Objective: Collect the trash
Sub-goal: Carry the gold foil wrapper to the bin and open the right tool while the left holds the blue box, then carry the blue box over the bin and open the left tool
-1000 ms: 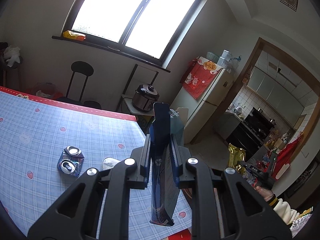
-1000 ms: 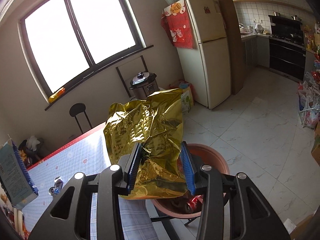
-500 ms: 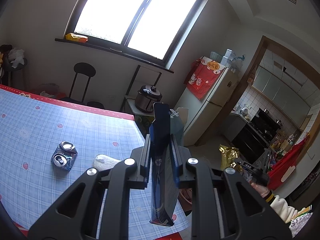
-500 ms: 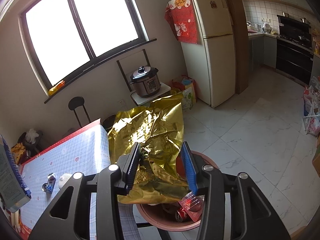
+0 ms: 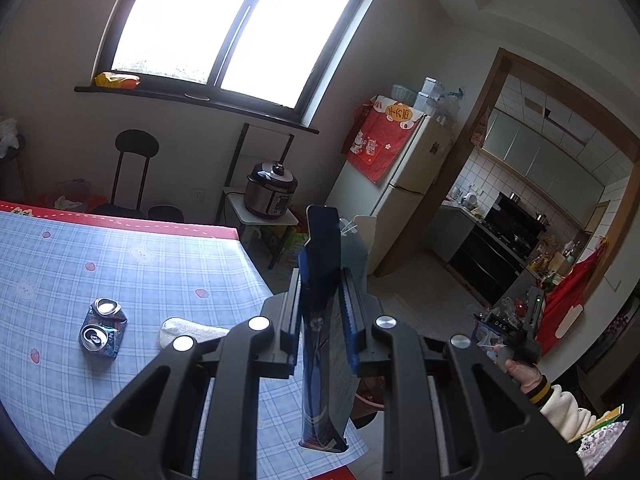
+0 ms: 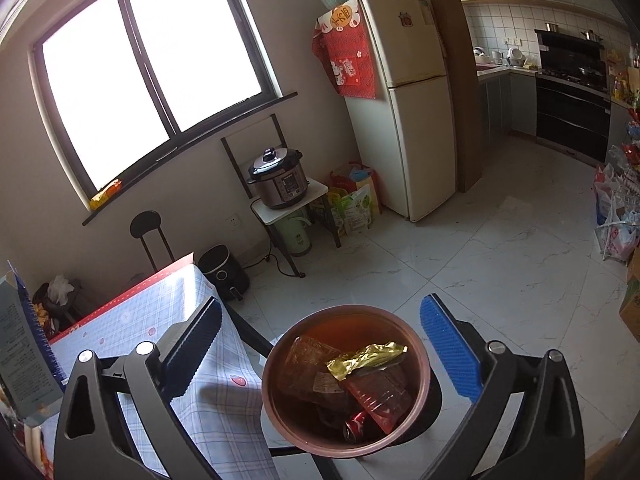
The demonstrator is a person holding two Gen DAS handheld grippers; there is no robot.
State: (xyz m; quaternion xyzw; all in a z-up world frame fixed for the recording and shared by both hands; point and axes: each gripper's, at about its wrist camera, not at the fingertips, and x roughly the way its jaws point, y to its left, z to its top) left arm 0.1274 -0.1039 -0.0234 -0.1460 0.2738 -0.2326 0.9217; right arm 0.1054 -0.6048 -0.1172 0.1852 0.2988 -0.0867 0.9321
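Gold wrapper [image 6: 366,356] now half-buried in bin [image 6: 416,344]

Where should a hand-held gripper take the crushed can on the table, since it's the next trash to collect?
Judging by its pose, grip the crushed can across its flattened middle, coming from above. It lies flat on the checked tablecloth with both round ends turned up, so the narrow waist between them likely fits between the fingers. A white wad lies close beside it, so close on the can's other sides.
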